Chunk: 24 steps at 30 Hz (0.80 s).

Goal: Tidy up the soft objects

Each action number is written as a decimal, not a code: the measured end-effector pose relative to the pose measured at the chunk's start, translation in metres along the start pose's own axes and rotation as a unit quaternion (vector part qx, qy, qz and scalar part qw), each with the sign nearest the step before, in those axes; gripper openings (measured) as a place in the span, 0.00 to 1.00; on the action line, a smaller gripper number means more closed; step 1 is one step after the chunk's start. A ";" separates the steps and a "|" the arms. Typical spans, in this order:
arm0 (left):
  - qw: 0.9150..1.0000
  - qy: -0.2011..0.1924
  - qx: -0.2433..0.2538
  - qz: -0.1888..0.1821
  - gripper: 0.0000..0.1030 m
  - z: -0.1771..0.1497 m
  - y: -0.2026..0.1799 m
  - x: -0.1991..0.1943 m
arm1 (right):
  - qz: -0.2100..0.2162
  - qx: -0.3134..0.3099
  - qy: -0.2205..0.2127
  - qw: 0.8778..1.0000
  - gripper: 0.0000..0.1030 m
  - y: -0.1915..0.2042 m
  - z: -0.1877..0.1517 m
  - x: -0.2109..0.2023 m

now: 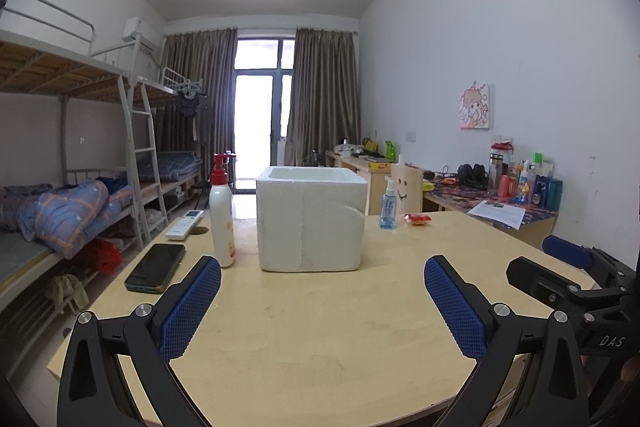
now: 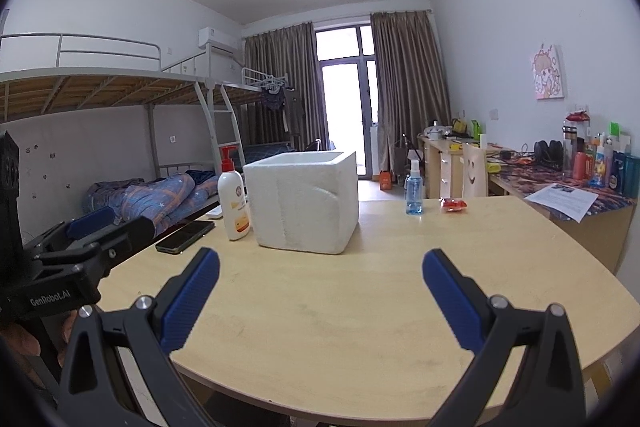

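Note:
A white foam box stands open-topped on the wooden table, also in the right wrist view. A small red soft packet lies at the table's far right, also in the right wrist view. My left gripper is open and empty above the near table, well short of the box. My right gripper is open and empty too, beside the left one. The right gripper also shows in the left wrist view, and the left gripper in the right wrist view.
A white pump bottle with red cap stands left of the box, with a black phone and a white remote further left. A blue spray bottle stands right of the box. Bunk beds are left, cluttered desks right.

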<state>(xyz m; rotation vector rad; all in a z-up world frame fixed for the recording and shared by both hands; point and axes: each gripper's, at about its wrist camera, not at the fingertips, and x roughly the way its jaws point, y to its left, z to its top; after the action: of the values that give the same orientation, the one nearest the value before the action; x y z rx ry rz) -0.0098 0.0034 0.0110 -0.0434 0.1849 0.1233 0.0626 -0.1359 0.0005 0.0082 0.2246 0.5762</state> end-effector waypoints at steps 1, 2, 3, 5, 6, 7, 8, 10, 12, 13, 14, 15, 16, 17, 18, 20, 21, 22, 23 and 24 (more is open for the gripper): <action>1.000 0.000 -0.001 0.000 0.99 0.000 0.000 0.000 | -0.001 -0.001 0.001 1.000 1.00 0.001 0.000 0.001; 1.000 -0.001 -0.001 0.000 0.99 -0.001 0.001 -0.001 | -0.002 -0.001 0.001 1.000 1.00 0.001 -0.001 0.001; 1.000 -0.002 0.000 0.000 0.99 -0.001 0.001 -0.002 | -0.002 -0.001 0.001 1.000 1.00 0.001 -0.001 0.002; 1.000 -0.001 0.000 0.002 0.99 -0.002 0.001 -0.001 | -0.003 -0.001 0.002 1.000 1.00 0.001 -0.001 0.002; 1.000 0.001 0.001 0.002 0.99 -0.002 0.001 -0.001 | -0.004 -0.001 0.002 1.000 1.00 0.002 -0.001 0.002; 1.000 0.001 0.001 0.004 0.99 -0.002 0.002 0.000 | -0.004 -0.001 0.003 1.000 1.00 0.002 -0.002 0.002; 1.000 0.002 0.001 0.005 0.99 -0.002 0.002 0.001 | -0.004 -0.001 0.004 1.000 1.00 0.002 -0.002 0.002; 1.000 0.004 0.003 0.004 0.99 -0.003 0.001 0.003 | -0.003 -0.001 0.002 1.000 1.00 0.002 -0.003 0.001; 1.000 0.009 0.001 0.001 0.99 -0.003 0.001 0.006 | -0.005 -0.002 0.004 1.000 1.00 0.003 -0.003 0.003; 1.000 0.009 0.002 0.000 0.99 -0.003 0.002 0.005 | -0.007 -0.002 0.006 1.000 1.00 0.003 -0.003 0.003; 1.000 0.010 0.003 0.000 0.99 -0.003 0.002 0.006 | -0.008 -0.001 0.007 1.000 1.00 0.002 -0.003 0.004; 1.000 0.012 0.005 0.001 0.99 -0.004 0.001 0.007 | -0.007 0.000 0.006 1.000 1.00 0.002 -0.004 0.003; 1.000 0.013 0.005 0.001 0.99 -0.004 0.001 0.008 | -0.008 0.002 0.006 1.000 1.00 0.001 -0.004 0.004; 1.000 0.013 0.003 0.001 0.99 -0.004 0.002 0.007 | -0.008 0.003 0.007 1.000 1.00 0.001 -0.004 0.004; 1.000 0.014 0.002 0.000 0.99 -0.004 0.002 0.007 | -0.008 0.003 0.008 1.000 1.00 0.001 -0.004 0.005; 1.000 0.015 0.003 0.000 0.99 -0.004 0.002 0.007 | -0.011 0.003 0.011 1.000 1.00 0.001 -0.005 0.006; 1.000 0.014 0.003 0.000 0.99 -0.004 0.002 0.006 | -0.010 0.003 0.012 1.000 1.00 0.002 -0.005 0.006; 1.000 0.013 0.004 -0.001 0.99 -0.004 0.001 0.006 | -0.009 0.003 0.012 1.000 1.00 0.002 -0.005 0.005; 1.000 0.011 0.003 -0.001 0.99 -0.003 0.002 0.006 | -0.010 0.001 0.010 1.000 1.00 0.003 -0.005 0.004; 1.000 0.010 0.003 -0.001 0.99 -0.003 0.002 0.006 | -0.012 0.001 0.009 1.000 1.00 0.003 -0.004 0.004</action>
<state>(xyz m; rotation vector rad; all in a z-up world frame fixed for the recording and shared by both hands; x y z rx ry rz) -0.0051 0.0056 0.0072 -0.0399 0.2054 0.1195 0.0637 -0.1312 -0.0045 0.0024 0.2429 0.5529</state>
